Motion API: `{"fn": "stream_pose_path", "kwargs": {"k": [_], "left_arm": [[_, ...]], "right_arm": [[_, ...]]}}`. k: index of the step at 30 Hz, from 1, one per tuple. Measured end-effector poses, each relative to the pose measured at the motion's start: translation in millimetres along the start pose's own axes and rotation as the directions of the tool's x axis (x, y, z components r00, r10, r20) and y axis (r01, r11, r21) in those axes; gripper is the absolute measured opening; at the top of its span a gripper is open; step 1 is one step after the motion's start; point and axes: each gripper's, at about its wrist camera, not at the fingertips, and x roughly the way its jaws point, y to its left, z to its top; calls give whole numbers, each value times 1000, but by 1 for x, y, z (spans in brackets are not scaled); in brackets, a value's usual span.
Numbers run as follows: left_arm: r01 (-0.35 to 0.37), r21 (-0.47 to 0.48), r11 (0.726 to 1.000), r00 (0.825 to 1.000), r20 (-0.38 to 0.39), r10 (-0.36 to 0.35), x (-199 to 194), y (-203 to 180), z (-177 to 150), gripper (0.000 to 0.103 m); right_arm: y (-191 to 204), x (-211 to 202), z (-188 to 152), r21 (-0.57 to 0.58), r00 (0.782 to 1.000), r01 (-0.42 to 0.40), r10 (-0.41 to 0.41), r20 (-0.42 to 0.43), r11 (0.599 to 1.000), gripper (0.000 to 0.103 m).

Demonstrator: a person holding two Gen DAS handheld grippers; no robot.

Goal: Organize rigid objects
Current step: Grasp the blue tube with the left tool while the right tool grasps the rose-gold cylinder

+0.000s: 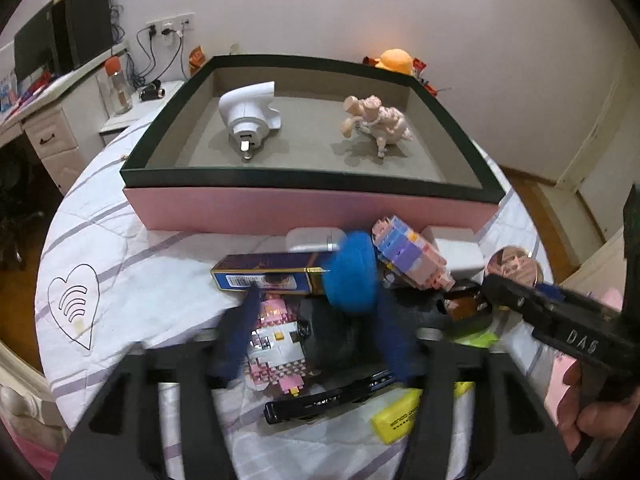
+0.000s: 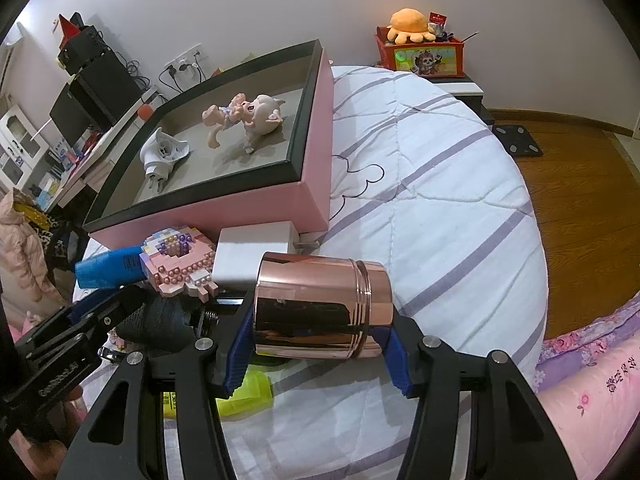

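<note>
My right gripper (image 2: 316,350) is shut on a rose-gold metal canister (image 2: 320,304), held sideways just above the bed. The pink box with a dark rim (image 1: 304,184) holds a white plug adapter (image 1: 250,114) and a pale doll figure (image 1: 376,120). My left gripper (image 1: 316,296) stands open and blurred over the pile in front of the box. A blue round object (image 1: 352,272) lies by its right fingertip, and no pad presses on it. Under the fingers sit a pink-white brick figure (image 1: 276,340) and a black lump (image 1: 332,332).
The pile also has a navy carton (image 1: 264,278), a pastel brick figure (image 1: 412,256), a white charger (image 2: 256,252), a black clip (image 1: 332,400) and a yellow item (image 1: 396,416). The striped quilt (image 2: 440,184) spreads to the right. A red toy box (image 2: 424,56) stands behind.
</note>
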Motion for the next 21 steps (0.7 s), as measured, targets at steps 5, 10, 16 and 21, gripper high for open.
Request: {"fn": "stream_pose_path", "kwargs": {"k": [5, 10, 16, 21], "left_arm": [[15, -21, 1000, 999, 44, -14, -10, 4, 4, 82], [22, -6, 1000, 1000, 13, -22, -1, -1, 2, 78], [59, 10, 998, 998, -3, -59, -8, -14, -10, 73], [53, 3, 999, 999, -4, -53, -1, -16, -7, 54]], "right_arm": [[0, -1, 0, -1, 1000, 3, -3, -2, 1000, 57], [-1, 0, 0, -3, 1000, 3, -3, -3, 1000, 57], [-2, 0, 0, -2, 1000, 3, -3, -5, 1000, 57], [-2, -1, 0, -4, 1000, 0, 0, -5, 1000, 57]]}}
